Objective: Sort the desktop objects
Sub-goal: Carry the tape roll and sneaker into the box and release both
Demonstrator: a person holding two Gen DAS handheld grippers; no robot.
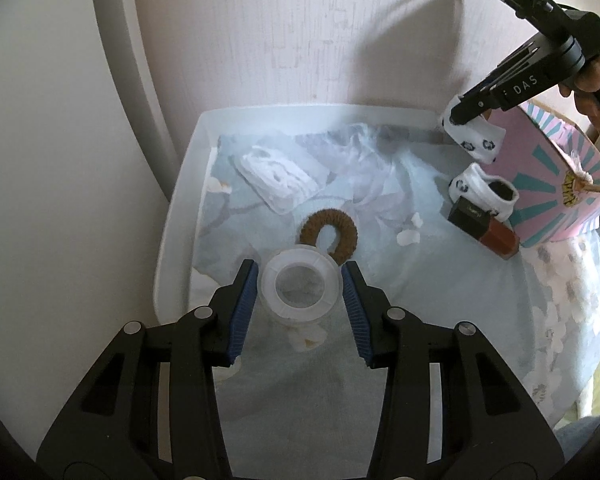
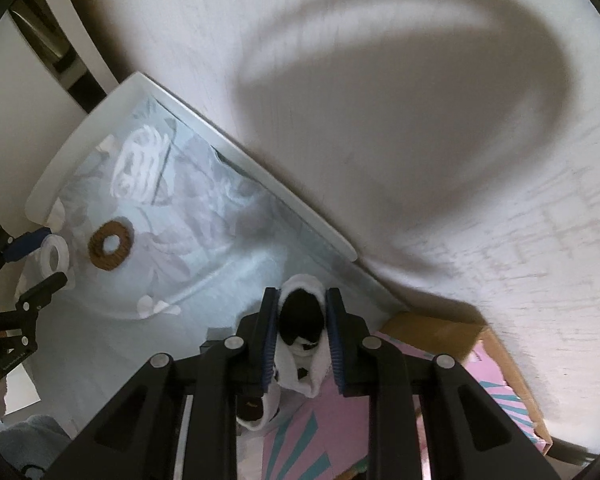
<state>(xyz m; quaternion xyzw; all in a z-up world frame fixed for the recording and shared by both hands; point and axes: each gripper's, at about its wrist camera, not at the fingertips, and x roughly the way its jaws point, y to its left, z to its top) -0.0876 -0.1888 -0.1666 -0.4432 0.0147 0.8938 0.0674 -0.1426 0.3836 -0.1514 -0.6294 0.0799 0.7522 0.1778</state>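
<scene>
From the left wrist camera, the left gripper (image 1: 299,280) points down and forward over the cloth-covered table (image 1: 300,380). Its jaws stand wide on either side of a translucent tape roll (image 1: 299,285), and I cannot tell whether the blue pads (image 1: 246,292) actually touch it. Just past the roll, toward 12 o'clock, lies a brown hair scrunchie (image 1: 329,235). At 11 o'clock a bagged white cable (image 1: 278,178) rests in the white tray (image 1: 176,216). At 2 o'clock the right gripper (image 1: 462,116) slants down from the upper corner, the person's hand (image 1: 592,88) wrapped around its handle, pinching a white patterned sock (image 1: 478,136) in the air above the pink box (image 1: 552,184). A second sock (image 1: 484,190) lies below, against a dark bottle (image 1: 486,228).

From the right wrist camera, the right gripper (image 2: 302,336) tilts steeply down toward the wall; its jaws are narrow, clamped on the sock (image 2: 302,344), whose dark opening faces the lens. The pink box (image 2: 320,432) sits at 6 o'clock beneath. At 9 o'clock the left gripper (image 2: 40,256) brackets the tape roll (image 2: 55,258), the scrunchie (image 2: 111,245) just beside it.
</scene>
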